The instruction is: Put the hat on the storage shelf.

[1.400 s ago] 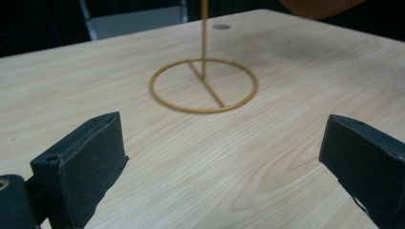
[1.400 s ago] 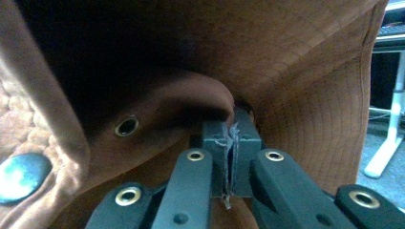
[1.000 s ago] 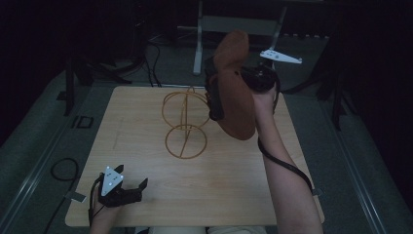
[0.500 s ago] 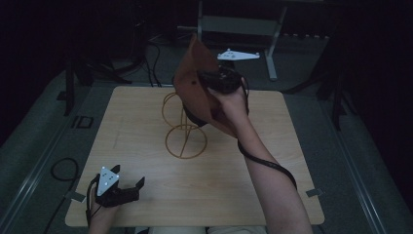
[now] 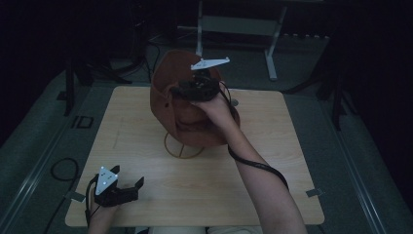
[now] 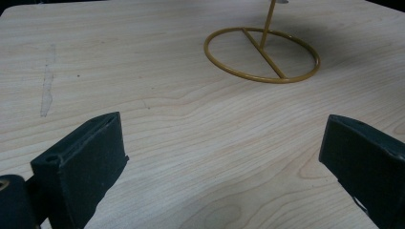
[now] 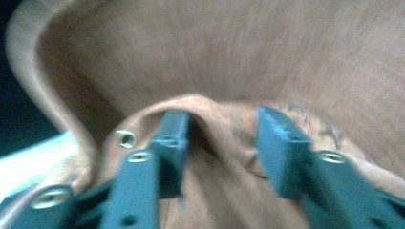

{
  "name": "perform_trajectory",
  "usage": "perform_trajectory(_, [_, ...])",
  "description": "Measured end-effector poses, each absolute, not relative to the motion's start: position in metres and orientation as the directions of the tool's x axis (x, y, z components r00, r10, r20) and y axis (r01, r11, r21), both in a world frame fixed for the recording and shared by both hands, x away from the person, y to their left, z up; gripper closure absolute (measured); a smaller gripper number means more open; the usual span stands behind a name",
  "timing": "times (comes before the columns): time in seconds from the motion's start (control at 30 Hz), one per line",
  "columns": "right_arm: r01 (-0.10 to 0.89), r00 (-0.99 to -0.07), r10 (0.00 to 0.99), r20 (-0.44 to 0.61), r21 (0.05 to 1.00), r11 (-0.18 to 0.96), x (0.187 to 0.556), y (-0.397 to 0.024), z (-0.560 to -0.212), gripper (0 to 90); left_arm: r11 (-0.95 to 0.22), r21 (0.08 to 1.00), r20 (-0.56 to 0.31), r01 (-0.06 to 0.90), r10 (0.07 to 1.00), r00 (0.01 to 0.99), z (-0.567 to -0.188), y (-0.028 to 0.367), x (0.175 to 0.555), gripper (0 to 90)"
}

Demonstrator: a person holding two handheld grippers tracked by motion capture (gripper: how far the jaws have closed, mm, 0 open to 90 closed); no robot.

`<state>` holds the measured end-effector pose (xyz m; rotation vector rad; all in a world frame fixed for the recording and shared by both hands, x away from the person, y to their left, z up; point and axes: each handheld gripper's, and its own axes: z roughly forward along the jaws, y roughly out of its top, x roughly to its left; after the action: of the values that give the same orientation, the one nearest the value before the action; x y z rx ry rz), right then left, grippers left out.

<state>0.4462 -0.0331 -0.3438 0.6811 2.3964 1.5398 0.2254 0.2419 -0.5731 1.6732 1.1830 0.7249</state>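
Observation:
A brown felt hat (image 5: 165, 100) sits over the top of a gold wire stand (image 5: 184, 150) in the middle of the table. My right gripper (image 5: 195, 90) is on the hat's crown. In the right gripper view its jaws (image 7: 224, 138) have just been opening and stand apart on either side of a pinched ridge of the hat (image 7: 239, 57), with a gap showing. My left gripper (image 5: 129, 187) rests at the table's front left, open and empty (image 6: 219, 133), facing the stand's ring base (image 6: 265, 56).
The light wooden table (image 5: 272, 161) has bare room all around the stand. The right forearm and its cable cross the table's right half. Dark floor, cables and a metal frame lie beyond the far edge.
The right hand carried the hat leftward and down from the far right onto the stand. Its jaws went from shut on the hat to apart. The left gripper stayed put.

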Motion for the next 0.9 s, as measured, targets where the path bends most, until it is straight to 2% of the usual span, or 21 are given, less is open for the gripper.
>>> perform_trajectory(0.03, [0.252, -0.871, 0.49, 0.04, 0.893, 0.374, 0.445, -0.03, -0.345, 39.8, -0.1, 0.918, -0.05, 0.384, 0.931, 0.361, -0.573, 0.242, 0.225, 2.2])
perform_trajectory(0.13, [0.18, -0.884, 0.464, -0.045, 0.885, 0.429, 0.44, -0.021, -0.352, 31.5, -0.101, 0.917, -0.05, 0.385, 0.93, 0.363, -0.573, 0.242, 0.225, 2.2])
perform_trajectory(0.3, [0.141, -0.879, 0.468, -0.089, 0.89, 0.434, 0.434, -0.021, -0.354, 21.9, -0.104, 0.914, -0.05, 0.392, 0.93, 0.364, -0.575, 0.242, 0.226, 2.2])
perform_trajectory(0.43, [0.122, -0.876, 0.474, -0.09, 0.909, 0.399, 0.43, -0.028, -0.353, 17.5, -0.101, 0.914, -0.054, 0.393, 0.93, 0.364, -0.575, 0.243, 0.226, 2.2])
perform_trajectory(0.5, [0.119, -0.868, 0.485, -0.11, 0.901, 0.417, 0.429, -0.032, -0.352, 14.5, -0.095, 0.914, -0.058, 0.394, 0.931, 0.36, -0.575, 0.243, 0.226, 2.2])
perform_trajectory(0.9, [0.106, -0.86, 0.494, -0.129, 0.901, 0.42, 0.41, -0.072, -0.355, 14.6, -0.096, 0.913, -0.057, 0.397, 0.933, 0.355, -0.576, 0.243, 0.227, 2.2])
